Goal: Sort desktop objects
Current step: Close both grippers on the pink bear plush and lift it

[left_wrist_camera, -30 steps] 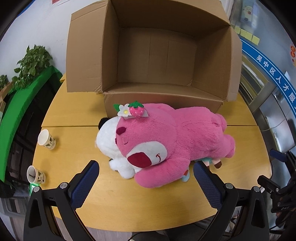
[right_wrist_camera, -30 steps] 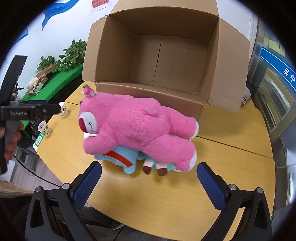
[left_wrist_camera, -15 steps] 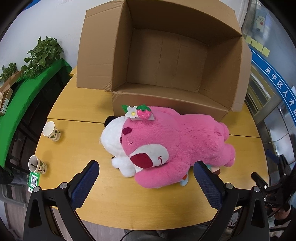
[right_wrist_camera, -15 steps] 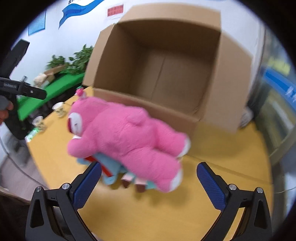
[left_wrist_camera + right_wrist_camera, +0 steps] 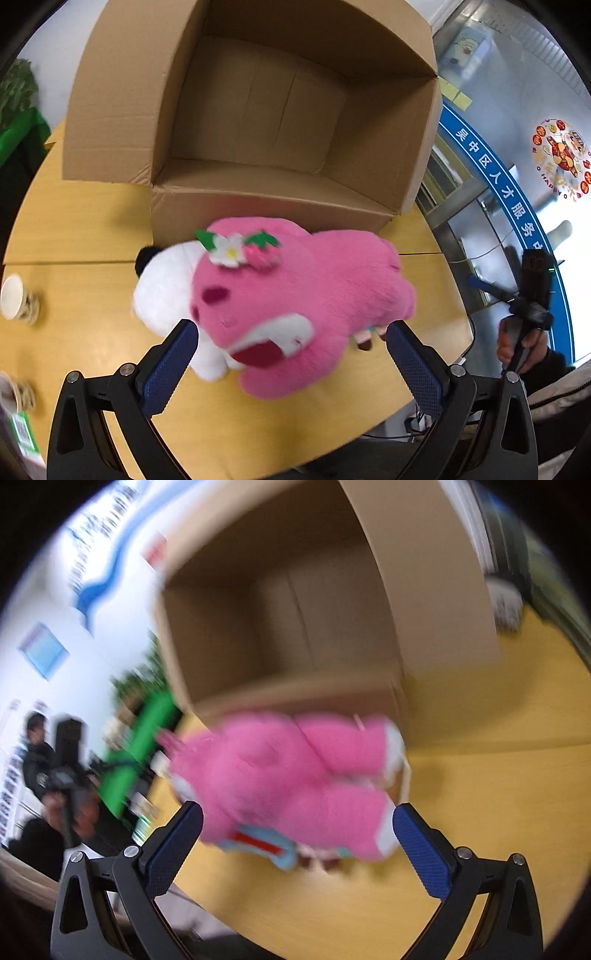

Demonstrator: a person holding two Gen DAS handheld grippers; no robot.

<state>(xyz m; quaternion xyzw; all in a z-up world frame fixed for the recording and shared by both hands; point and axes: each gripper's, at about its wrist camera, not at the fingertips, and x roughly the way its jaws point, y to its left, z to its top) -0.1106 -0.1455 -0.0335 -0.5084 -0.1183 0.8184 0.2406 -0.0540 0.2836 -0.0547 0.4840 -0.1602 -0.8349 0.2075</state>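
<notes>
Left tongs (image 5: 291, 354) spread wide, fingers at either side of the pink plush bear's (image 5: 295, 295) face, gripping nothing. Right tongs (image 5: 297, 830) gape too, flanking the bear's (image 5: 291, 771) rear end through heavy blur. The bear lies on the wooden counter (image 5: 81, 225), atop a white plush (image 5: 166, 291) at its 9 o'clock; the open cardboard box (image 5: 280, 110) sits at 12 o'clock. Paper cup (image 5: 16, 299) far off at 9.
</notes>
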